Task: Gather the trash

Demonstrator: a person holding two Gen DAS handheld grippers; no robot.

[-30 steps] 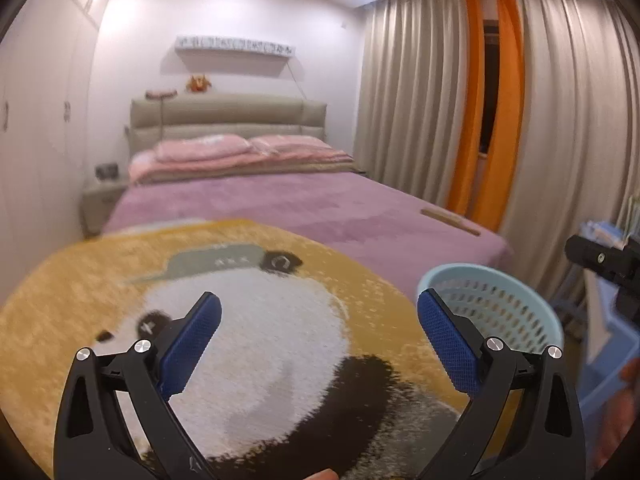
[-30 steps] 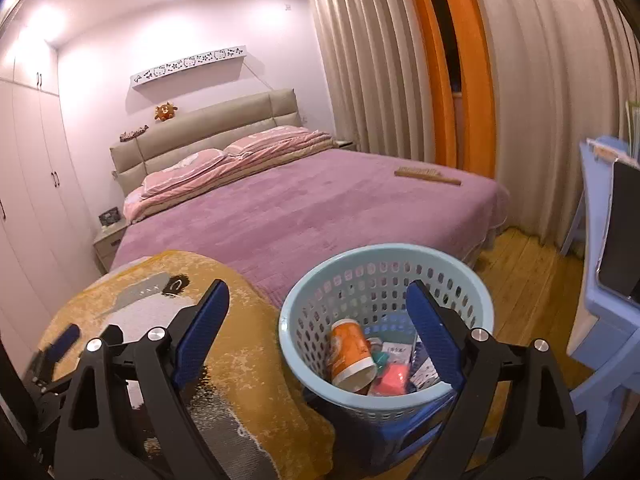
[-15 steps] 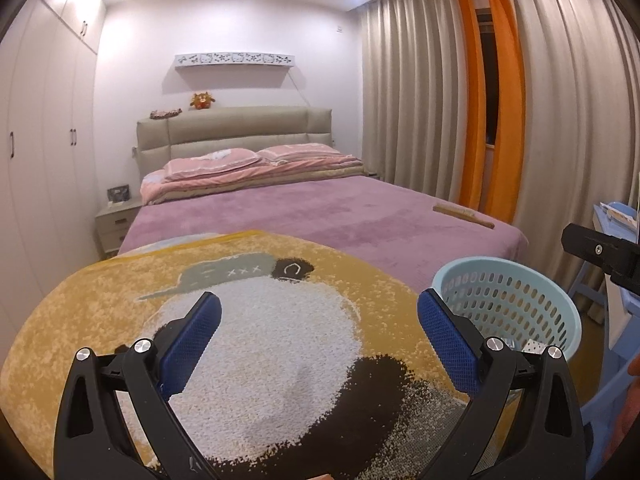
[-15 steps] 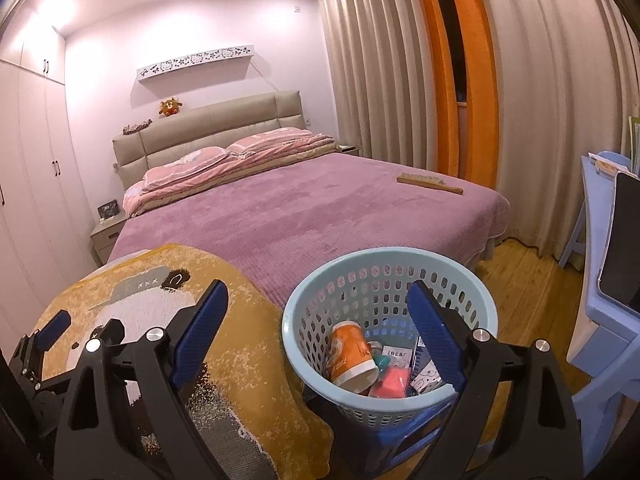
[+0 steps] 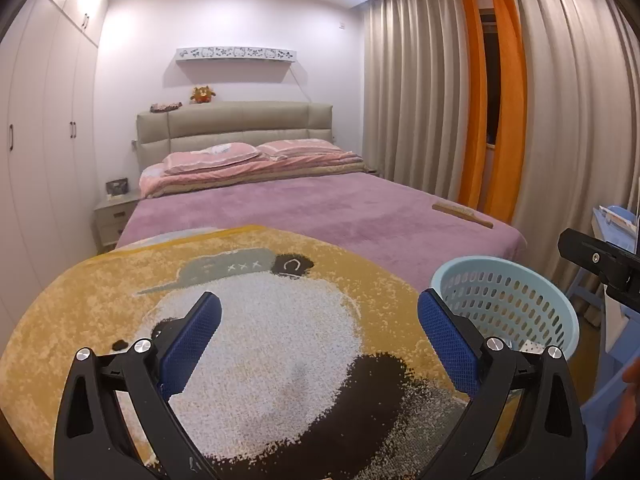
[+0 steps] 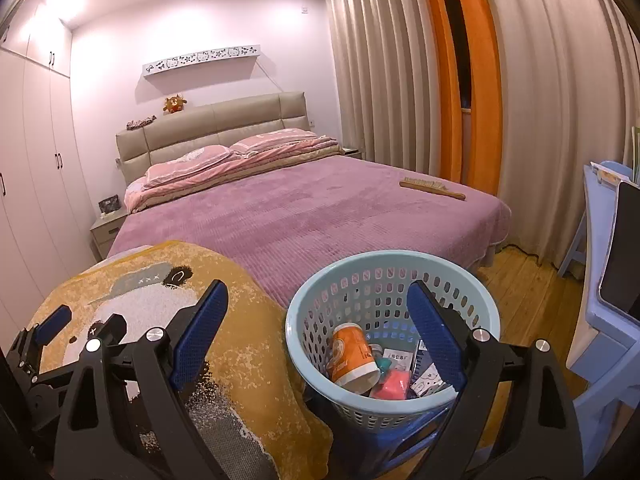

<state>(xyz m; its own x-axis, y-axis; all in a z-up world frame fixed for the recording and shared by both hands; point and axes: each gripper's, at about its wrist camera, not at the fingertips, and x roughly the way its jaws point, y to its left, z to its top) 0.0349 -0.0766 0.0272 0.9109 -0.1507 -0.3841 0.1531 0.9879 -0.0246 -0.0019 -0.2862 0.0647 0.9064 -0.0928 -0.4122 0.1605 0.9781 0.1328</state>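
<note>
Trash [image 6: 362, 364], in blue basket [image 6: 394, 258], bedside

The left tool [image 5: 318, 340] is a black plastic frame whose two angular arms, each pierced by a teardrop-shaped cut-out, end in flat blue pads [image 5: 192, 344] with a fine cross-hatched grip texture, and round silver screw heads sit at the pivots. The right tool [image 6: 318, 338] is built the same way, black arms, blue textured pads [image 6: 434, 332] and silver screws at the joints. In the right wrist view, a small white cross marks the left tool's black body.
</note>
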